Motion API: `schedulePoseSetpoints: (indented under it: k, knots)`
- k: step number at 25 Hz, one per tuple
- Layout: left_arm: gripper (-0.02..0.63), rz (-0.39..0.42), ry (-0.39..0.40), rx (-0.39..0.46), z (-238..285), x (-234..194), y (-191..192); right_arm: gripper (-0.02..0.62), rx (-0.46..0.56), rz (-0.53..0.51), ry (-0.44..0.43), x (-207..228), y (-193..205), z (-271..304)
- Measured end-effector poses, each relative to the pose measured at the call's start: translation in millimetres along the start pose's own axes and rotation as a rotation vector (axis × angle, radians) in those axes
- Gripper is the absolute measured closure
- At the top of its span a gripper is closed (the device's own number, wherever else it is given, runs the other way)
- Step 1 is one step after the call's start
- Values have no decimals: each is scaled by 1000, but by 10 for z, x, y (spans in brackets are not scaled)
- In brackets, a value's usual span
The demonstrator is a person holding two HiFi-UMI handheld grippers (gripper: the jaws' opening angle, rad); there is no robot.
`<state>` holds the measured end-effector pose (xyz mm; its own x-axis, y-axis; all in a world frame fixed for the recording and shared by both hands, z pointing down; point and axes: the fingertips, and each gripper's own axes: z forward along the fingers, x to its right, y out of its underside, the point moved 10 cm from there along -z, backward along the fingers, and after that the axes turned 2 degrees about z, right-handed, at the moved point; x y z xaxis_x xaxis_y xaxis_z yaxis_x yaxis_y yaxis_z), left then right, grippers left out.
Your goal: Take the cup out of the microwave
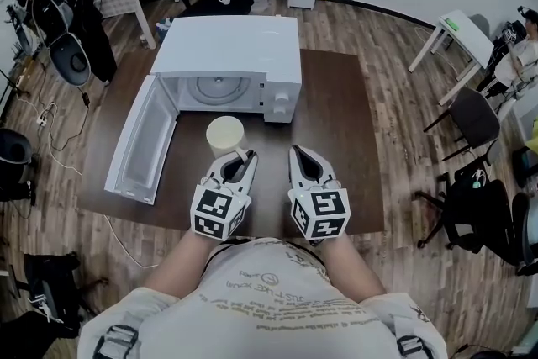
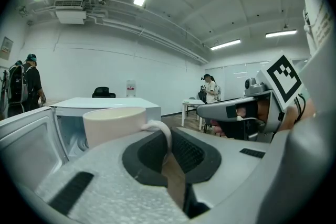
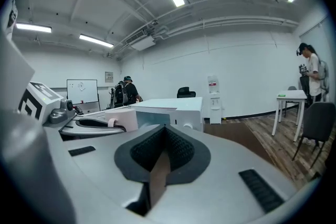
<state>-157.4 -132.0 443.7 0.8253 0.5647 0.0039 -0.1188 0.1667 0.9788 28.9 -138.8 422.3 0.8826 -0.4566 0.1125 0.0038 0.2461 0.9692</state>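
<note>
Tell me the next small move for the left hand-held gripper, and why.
Probably lower the cup onto the bare table and only then open. The left hand-held gripper is shut on the cup's handle, and the cup is already outside the microwave, just in front of its open door. Whether it touches the table yet is unclear.

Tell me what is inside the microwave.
Only the turntable shows in the open microwave; its roof hides the cavity's back. The cup is outside, its handle clamped by the left gripper.
</note>
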Motion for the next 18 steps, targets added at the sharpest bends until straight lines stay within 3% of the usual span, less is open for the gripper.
schedulePoseSetpoints:
  k: [18]
  knots:
    - [575, -1, 18, -12, 9, -37, -40, 581, -27, 9, 13, 23, 56, 69]
